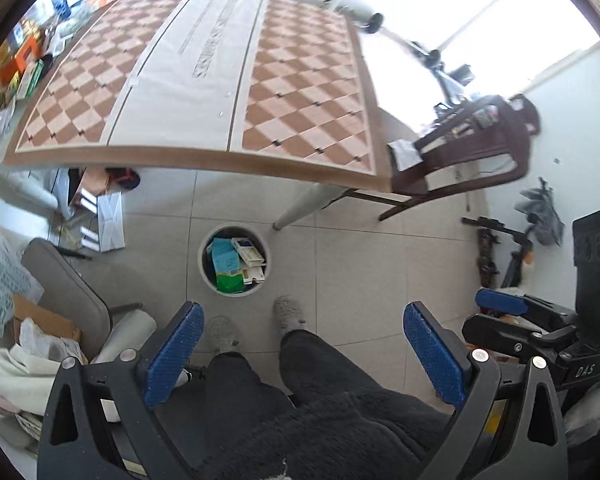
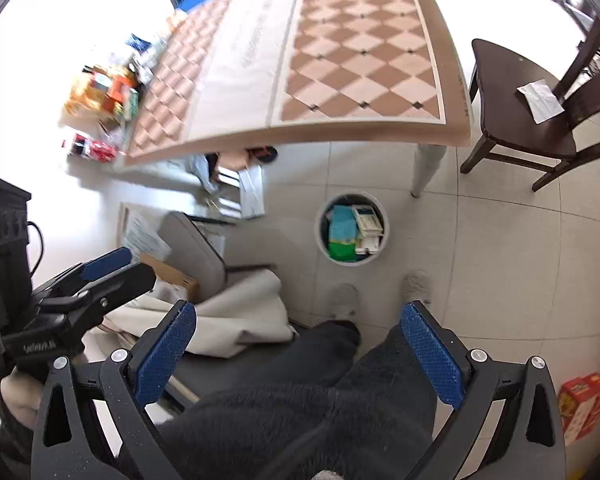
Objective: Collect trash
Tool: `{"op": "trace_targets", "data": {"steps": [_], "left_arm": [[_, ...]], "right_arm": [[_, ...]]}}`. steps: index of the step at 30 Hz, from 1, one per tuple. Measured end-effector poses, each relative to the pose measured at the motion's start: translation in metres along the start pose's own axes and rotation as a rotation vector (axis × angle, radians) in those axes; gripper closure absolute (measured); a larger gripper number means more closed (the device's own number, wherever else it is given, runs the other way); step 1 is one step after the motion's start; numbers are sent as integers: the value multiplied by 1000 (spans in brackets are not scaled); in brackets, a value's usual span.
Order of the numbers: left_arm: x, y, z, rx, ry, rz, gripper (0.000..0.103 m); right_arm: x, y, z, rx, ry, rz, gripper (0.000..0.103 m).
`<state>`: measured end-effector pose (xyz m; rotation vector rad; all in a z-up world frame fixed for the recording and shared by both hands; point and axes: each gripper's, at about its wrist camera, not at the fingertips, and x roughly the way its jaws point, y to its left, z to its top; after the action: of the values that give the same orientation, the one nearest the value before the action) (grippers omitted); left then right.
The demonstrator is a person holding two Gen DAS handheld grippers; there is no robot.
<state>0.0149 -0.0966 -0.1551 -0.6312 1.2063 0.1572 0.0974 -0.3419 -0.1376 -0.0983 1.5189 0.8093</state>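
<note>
Both grippers hang over the person's lap with nothing in them. The left gripper (image 1: 304,354) has its blue pads spread wide, only dark trouser legs (image 1: 300,400) and floor tiles showing between them; the right gripper (image 2: 300,350) is spread just as wide and just as empty. The trash bin (image 1: 202,264), a round white one, stands on the tiled floor just ahead of the person's slippered feet (image 1: 289,313), near the table leg (image 1: 300,208). It already holds flattened cartons and packets (image 1: 236,264) in teal, green and white. The checkered table (image 1: 308,92) has its near part bare, while a clutter of boxes and packages (image 1: 20,64) sits along its far left edge. A dark wooden chair (image 2: 516,112) stands off the table's right corner with a white scrap of paper (image 2: 540,100) lying on its seat. A red carton (image 2: 584,404) rests on the floor at the person's right. A grey upholstered chair (image 1: 64,288) and a heap of cloth and cardboard crowd the left side.
</note>
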Motion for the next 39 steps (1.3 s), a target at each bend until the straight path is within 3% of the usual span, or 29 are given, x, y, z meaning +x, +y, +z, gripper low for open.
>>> {"op": "trace_targets", "data": {"steps": [11, 39], "left_arm": [[-56, -4, -20, 50, -15, -55, 1], [-67, -20, -29, 60, -38, -24, 0]], "right_arm": [[-55, 48, -57, 64, -76, 25, 0], [-64, 48, -57, 22, -73, 26, 0]]}}
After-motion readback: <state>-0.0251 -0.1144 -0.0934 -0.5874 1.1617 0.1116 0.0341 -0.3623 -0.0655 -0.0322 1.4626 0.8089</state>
